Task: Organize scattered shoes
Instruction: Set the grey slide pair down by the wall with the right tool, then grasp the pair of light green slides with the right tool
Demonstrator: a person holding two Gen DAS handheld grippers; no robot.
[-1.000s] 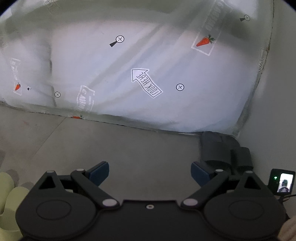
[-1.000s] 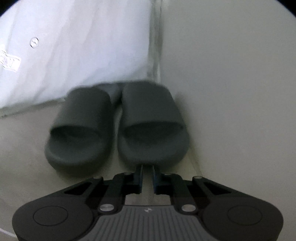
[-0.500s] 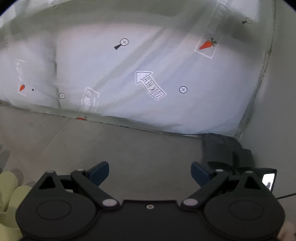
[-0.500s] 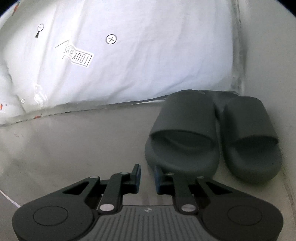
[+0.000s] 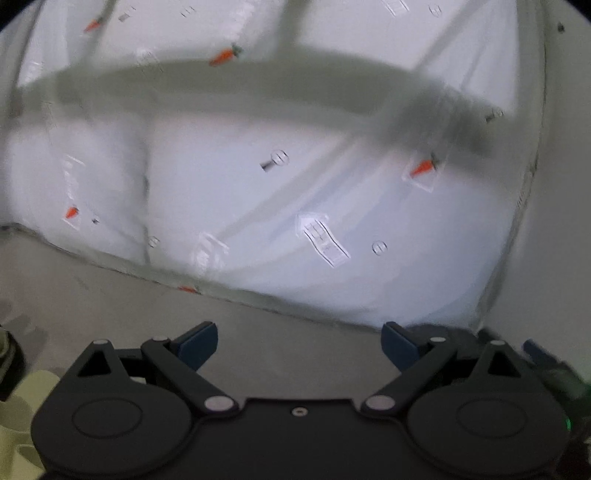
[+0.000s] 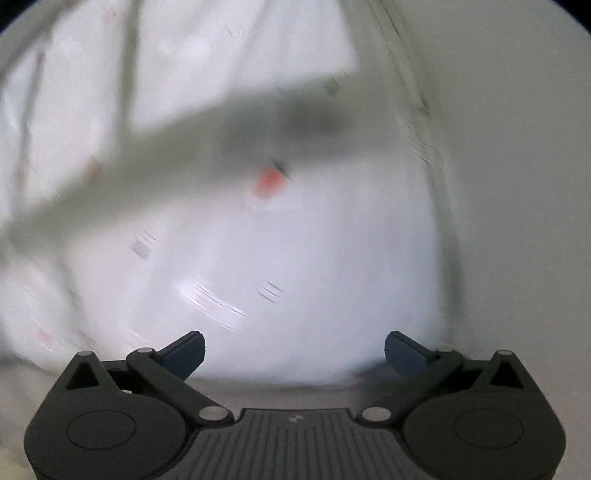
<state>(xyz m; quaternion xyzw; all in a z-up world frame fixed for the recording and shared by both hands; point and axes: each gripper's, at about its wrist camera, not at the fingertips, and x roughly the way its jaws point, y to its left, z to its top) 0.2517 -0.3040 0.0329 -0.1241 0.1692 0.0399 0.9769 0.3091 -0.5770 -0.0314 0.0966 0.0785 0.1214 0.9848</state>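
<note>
Grey floor (image 5: 288, 332) — carrot-printed white sheet (image 5: 295, 206)

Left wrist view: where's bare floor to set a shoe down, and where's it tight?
Free: the grey floor ahead of the open left gripper, bordered behind by the printed white sheet. Tight: bottom-left, where pale green slippers sit, and the right corner by the wall, where a dark shape shows behind the right finger. The right wrist view is too blurred to judge.

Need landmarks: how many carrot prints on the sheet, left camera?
4 carrot prints: top left, upper middle, right, far left. Orange smear low down may be a fifth.
</note>
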